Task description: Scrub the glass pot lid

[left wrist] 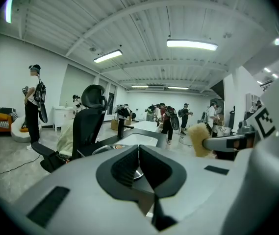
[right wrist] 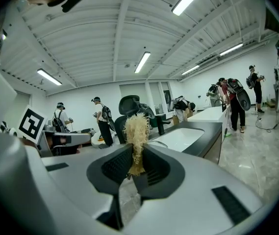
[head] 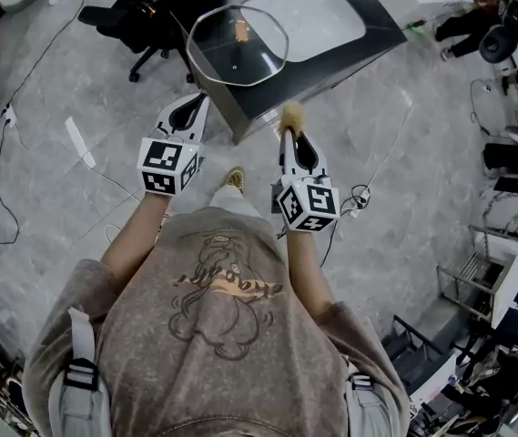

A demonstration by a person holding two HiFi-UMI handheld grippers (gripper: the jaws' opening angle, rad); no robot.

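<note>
The glass pot lid (head: 238, 44) lies on the near corner of a dark counter (head: 331, 62), with an orange spot showing through it. My left gripper (head: 201, 100) hovers just short of the lid's near-left edge, its jaws shut with nothing seen between them. In the left gripper view the lid's rim (left wrist: 106, 149) shows just past the shut jaws (left wrist: 139, 150). My right gripper (head: 289, 135) is shut on a tan fibre scrubber (head: 290, 114), whose tuft reaches the counter's front edge. The scrubber (right wrist: 137, 131) stands upright between the right jaws (right wrist: 135, 166).
A white sink basin (head: 309, 16) is set in the counter behind the lid. A black office chair (head: 140, 21) stands left of the counter. Cables (head: 4, 171) run over the grey floor. Several people stand farther off in the room (left wrist: 171, 119).
</note>
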